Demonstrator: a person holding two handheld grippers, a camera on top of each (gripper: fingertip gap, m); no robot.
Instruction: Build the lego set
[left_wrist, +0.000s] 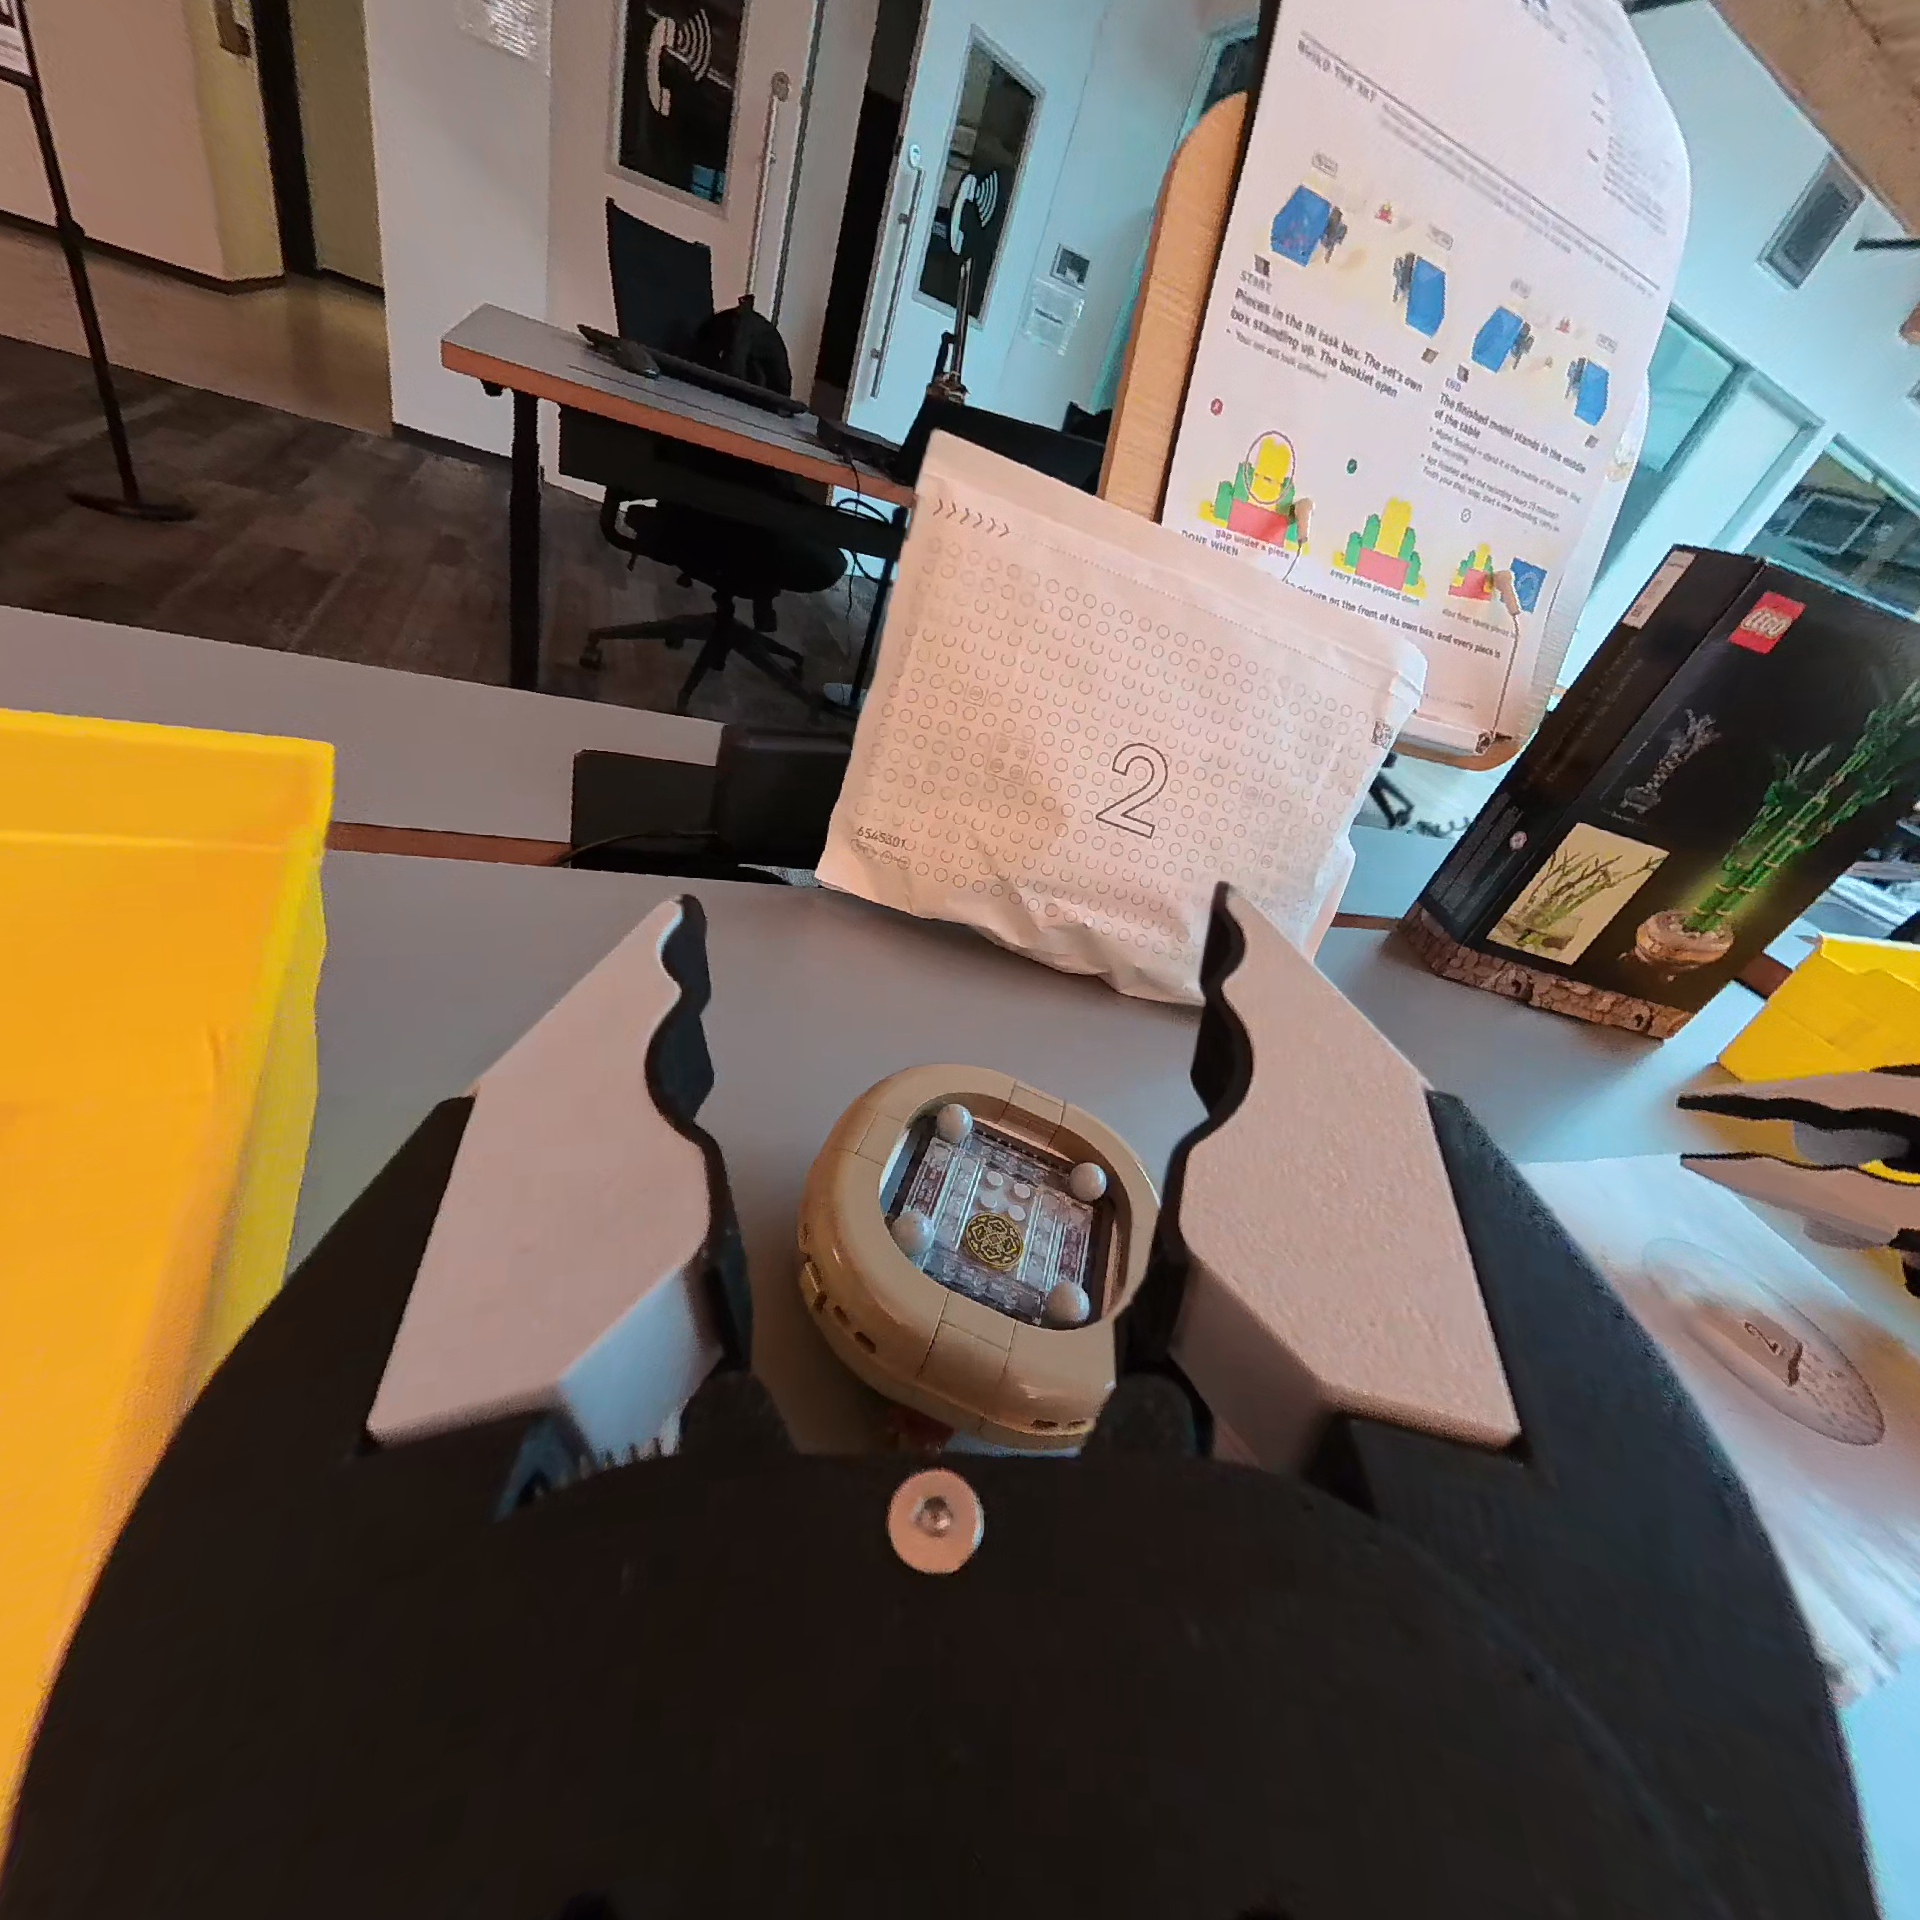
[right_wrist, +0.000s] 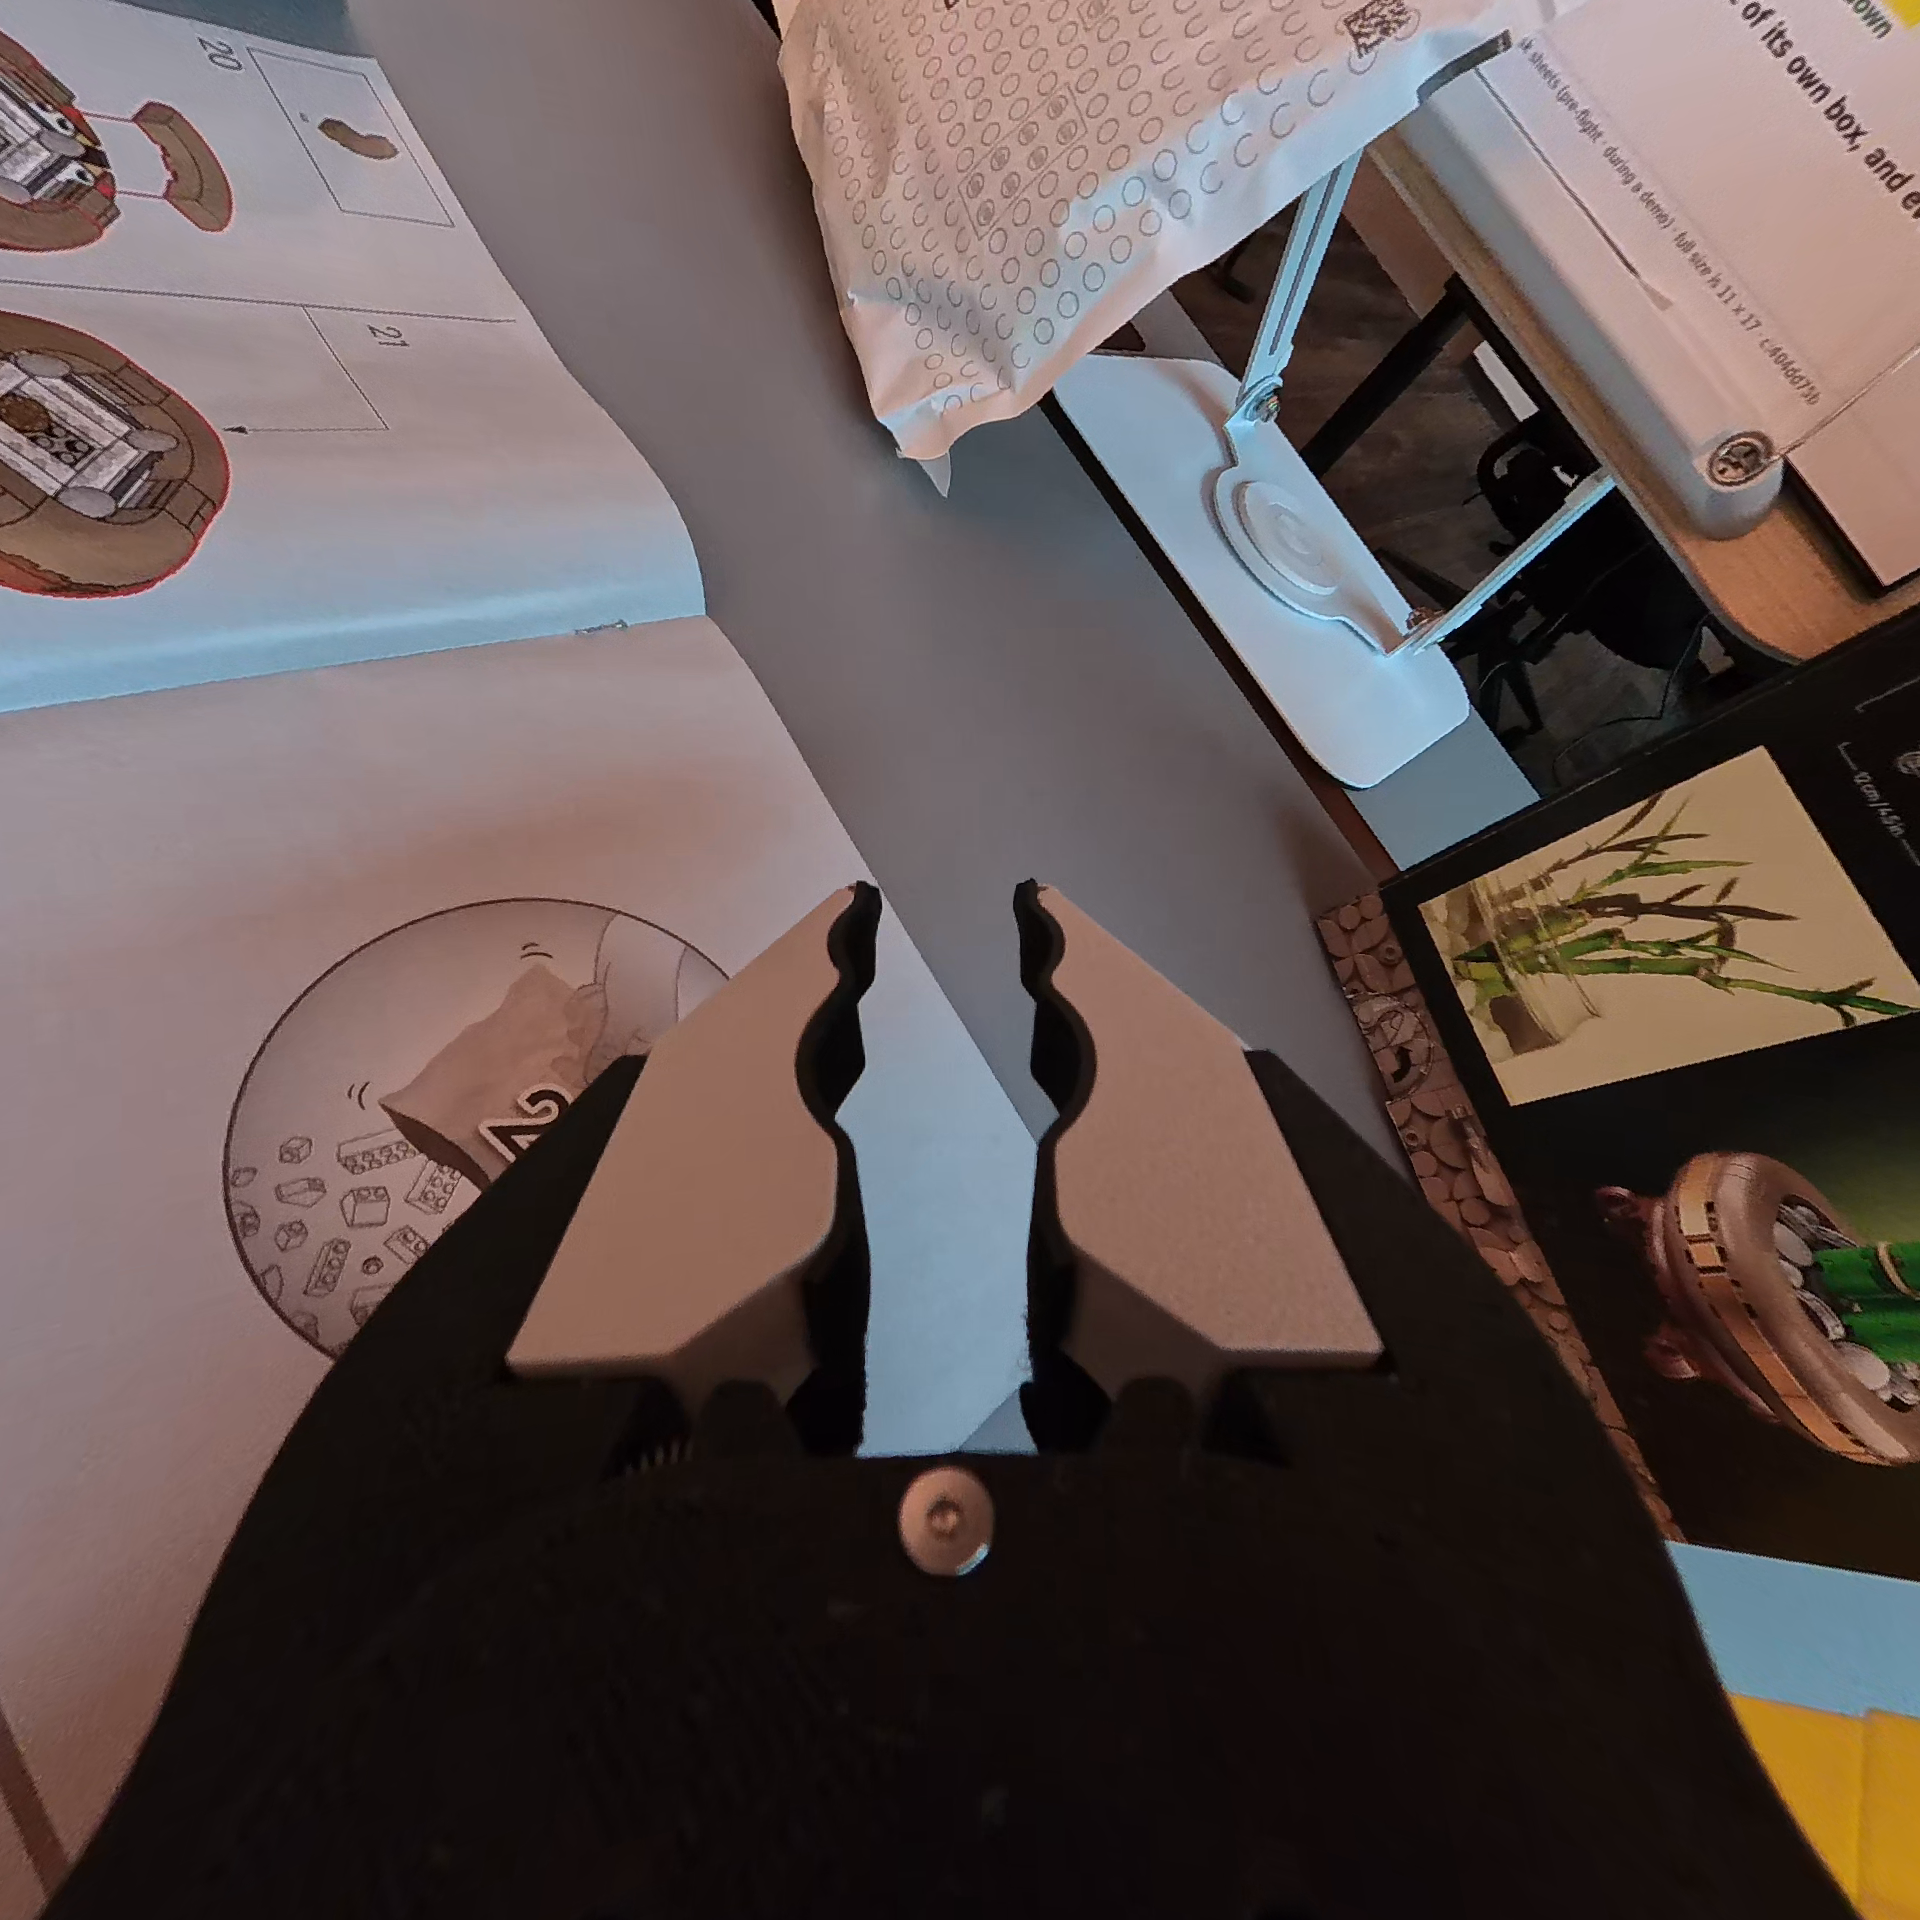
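1. The grey table (left_wrist: 935, 997) carries everything. A yellow bin (left_wrist: 145, 1039) stands at its left edge, and the black set box (left_wrist: 1662, 831), showing a bamboo plant in a pot, stands at the right.
2. The open instruction booklet (right_wrist: 364, 779) lies flat under the right gripper (right_wrist: 945, 904), its lower page showing a bag being emptied.
3. A sealed white paper parts bag (left_wrist: 1101, 748) leans upright at the far side of the table, unopened. Judged from this, opening it is the next step.
4. The left gripper (left_wrist: 951, 914) is spread wide, with the tan pot base (left_wrist: 977, 1236) sitting between its fingers near their roots. The right finger looks to be touching it or just beside it; I cannot tell whether it is really held.
5. The right gripper's fingers stand a little apart with nothing between them, only table and a page corner showing through the gap.
6. Risks, as I judge them:
   - The rounded pot could slip or tip if the left fingers close off-centre, and small grey studs on top might pop loose.
   - Tearing the bag one-sided could scatter small pieces off the table edge — it stands close to that edge.
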